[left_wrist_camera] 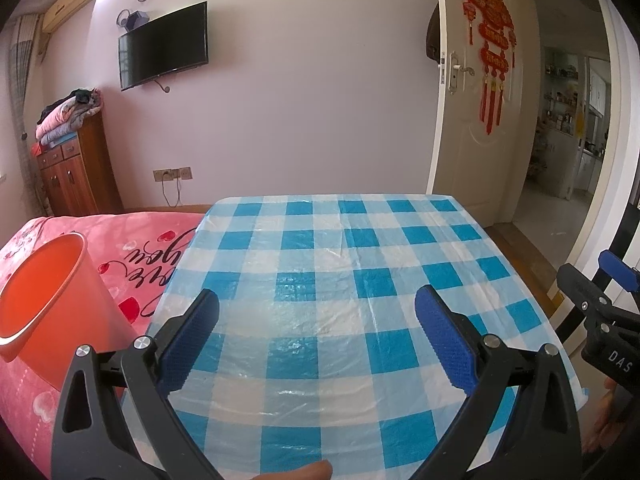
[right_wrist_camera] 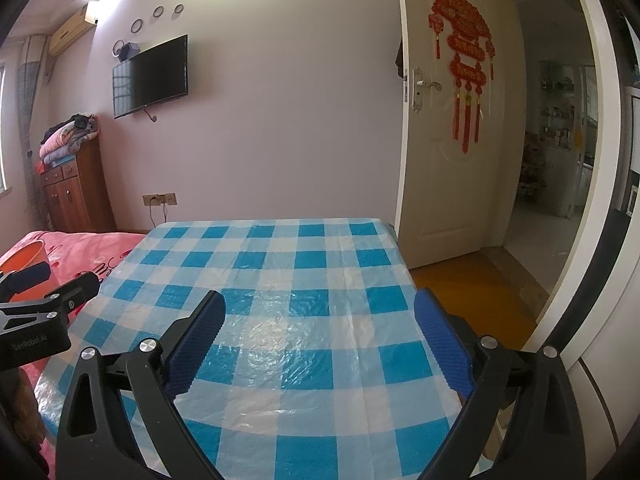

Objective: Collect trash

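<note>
No trash is seen on the table (left_wrist_camera: 360, 240), whose blue-and-white checked plastic cover lies bare in both views, so the collecting is judged either finished or not yet begun; which of the two cannot be told. The orange bucket (left_wrist_camera: 52, 296), taken to be the bin, is stood on the pink bedspread (left_wrist_camera: 132, 248) at about nine o'clock from the table, just beside its left edge; its contents are hidden from view.

The left gripper (left_wrist_camera: 316, 312) is held above the near part of the table with its jaws spread wide and nothing between them. The right gripper (right_wrist_camera: 320, 316) is held likewise, wide open and empty, over the table's right half.

Further off, a television (left_wrist_camera: 164, 44) is mounted on the wall at eleven o'clock, a wooden cabinet (left_wrist_camera: 76, 172) piled with folded bedding is set at ten o'clock, and an open door (left_wrist_camera: 476, 120) with a red hanging ornament is seen at one o'clock. Nothing is found in the way between the grippers and the bucket
</note>
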Tool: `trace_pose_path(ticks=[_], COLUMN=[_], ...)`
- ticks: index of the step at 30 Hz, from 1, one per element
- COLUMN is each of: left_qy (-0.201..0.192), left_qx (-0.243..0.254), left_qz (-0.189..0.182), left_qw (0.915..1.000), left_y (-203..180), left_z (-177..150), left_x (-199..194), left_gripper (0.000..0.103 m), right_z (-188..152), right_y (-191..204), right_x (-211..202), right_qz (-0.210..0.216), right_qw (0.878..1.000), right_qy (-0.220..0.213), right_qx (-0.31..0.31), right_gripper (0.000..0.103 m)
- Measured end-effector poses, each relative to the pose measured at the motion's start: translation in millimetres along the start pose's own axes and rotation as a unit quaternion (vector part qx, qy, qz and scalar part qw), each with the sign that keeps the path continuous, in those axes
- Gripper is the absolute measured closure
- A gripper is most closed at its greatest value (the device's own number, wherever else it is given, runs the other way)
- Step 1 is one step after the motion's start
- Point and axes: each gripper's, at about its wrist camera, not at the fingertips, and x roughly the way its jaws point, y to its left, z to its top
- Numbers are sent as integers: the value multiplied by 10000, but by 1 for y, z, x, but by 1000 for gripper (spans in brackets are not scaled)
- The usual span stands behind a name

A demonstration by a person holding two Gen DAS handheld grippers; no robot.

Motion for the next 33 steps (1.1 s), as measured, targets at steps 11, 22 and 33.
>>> trace_pose_path(ticks=[11,22,33], left_qy=[99,398,1174], left_qx=[48,43,-48], left_qz=[-5,51,294], left_qw=[9999,9992,9926], left_y=[2,2,-1], left_z=[-6,-18,-40], left_x=[7,41,115], left_gripper=[4,4,4], right_z=[-4,-16,-33], right_y=[6,11,13], right_x=[10,43,115], right_qz=[53,165,326], right_qw=[9999,9990,9932], right_qy=[110,411,1111], right_qx=[-44,-47,118], right_gripper=[9,9,9])
